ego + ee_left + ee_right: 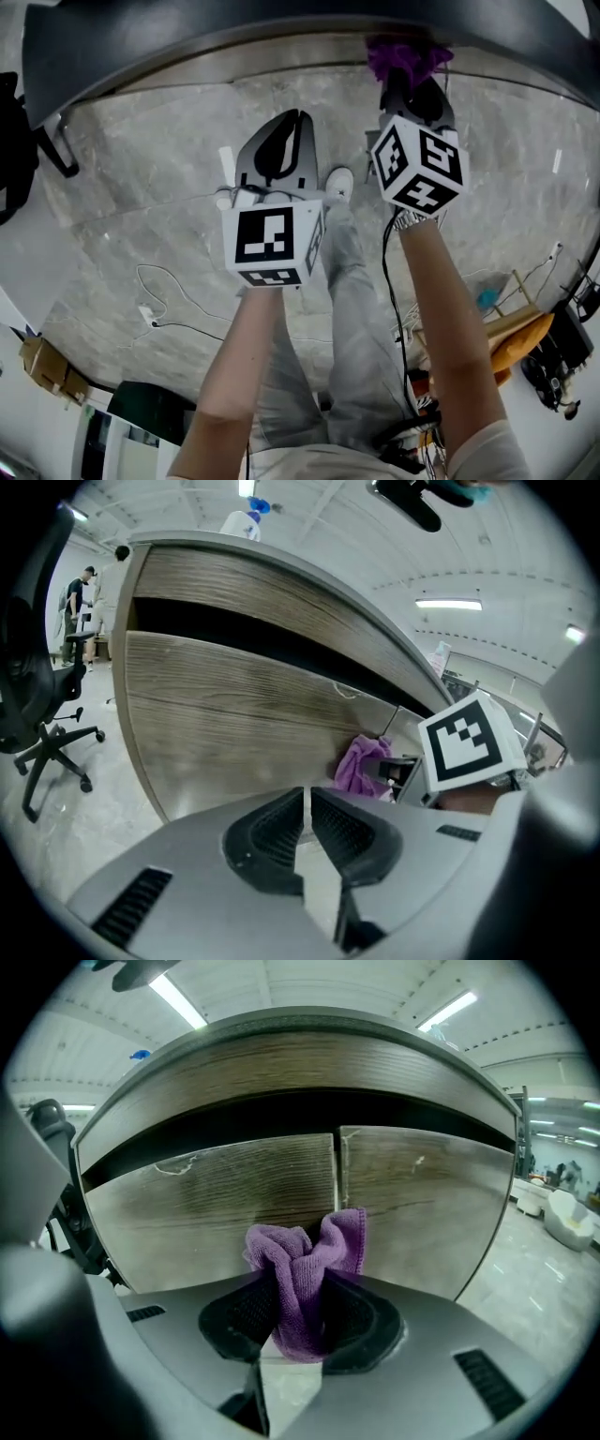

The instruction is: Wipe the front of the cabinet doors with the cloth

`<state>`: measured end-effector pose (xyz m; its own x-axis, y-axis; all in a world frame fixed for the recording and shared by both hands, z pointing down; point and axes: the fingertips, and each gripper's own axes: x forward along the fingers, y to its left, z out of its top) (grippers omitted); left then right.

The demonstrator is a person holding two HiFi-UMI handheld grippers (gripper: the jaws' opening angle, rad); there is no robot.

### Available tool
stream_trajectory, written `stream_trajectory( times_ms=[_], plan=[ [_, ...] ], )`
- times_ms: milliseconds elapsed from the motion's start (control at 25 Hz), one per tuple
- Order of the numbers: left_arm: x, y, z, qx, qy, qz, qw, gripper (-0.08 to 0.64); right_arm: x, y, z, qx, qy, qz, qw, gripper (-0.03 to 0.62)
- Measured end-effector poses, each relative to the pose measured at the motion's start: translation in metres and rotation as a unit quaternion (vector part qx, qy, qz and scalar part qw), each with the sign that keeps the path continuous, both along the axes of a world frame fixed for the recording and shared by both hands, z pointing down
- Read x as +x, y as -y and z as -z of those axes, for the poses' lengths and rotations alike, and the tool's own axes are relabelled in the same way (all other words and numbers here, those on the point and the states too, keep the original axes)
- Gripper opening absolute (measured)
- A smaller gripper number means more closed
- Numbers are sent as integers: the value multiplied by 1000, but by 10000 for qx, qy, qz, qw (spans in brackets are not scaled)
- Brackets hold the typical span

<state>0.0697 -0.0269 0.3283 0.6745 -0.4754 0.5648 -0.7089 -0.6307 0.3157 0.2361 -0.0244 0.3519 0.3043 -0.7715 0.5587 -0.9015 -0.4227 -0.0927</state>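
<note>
A purple cloth (305, 1274) is bunched between the jaws of my right gripper (302, 1321), which is shut on it. The cloth sits just in front of the seam between two wood-grain cabinet doors (216, 1194); I cannot tell whether it touches them. In the head view the cloth (403, 54) is up at the dark cabinet top (234, 28), with the right gripper (412, 82) behind it. My left gripper (291, 127) hangs to its left, away from the doors, shut on nothing. The left gripper view shows its jaws (307, 803) closed, and the cloth (361, 764) against the lower door (234, 714).
A black office chair (37, 714) stands on the marble floor left of the cabinet. A spray bottle (246, 519) sits on the cabinet top. Cables (169, 300), a cardboard box (47, 366) and orange gear (520, 342) lie on the floor behind me.
</note>
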Motion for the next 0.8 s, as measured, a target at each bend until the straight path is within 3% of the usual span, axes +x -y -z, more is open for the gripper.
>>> stream_trajectory(
  times_ms=[240, 480, 800],
  plan=[
    [-73, 29, -7, -17, 177, 279, 9995, 31, -33, 15, -3, -21, 64, -225, 9997, 120],
    [-147, 70, -3, 0, 164, 804, 9966, 31, -101, 43, -3, -147, 141, 34, 9998, 120],
    [-209, 95, -2, -24, 55, 1151, 9933, 31, -180, 78, -7, -218, 280, 419, 9985, 120]
  ],
)
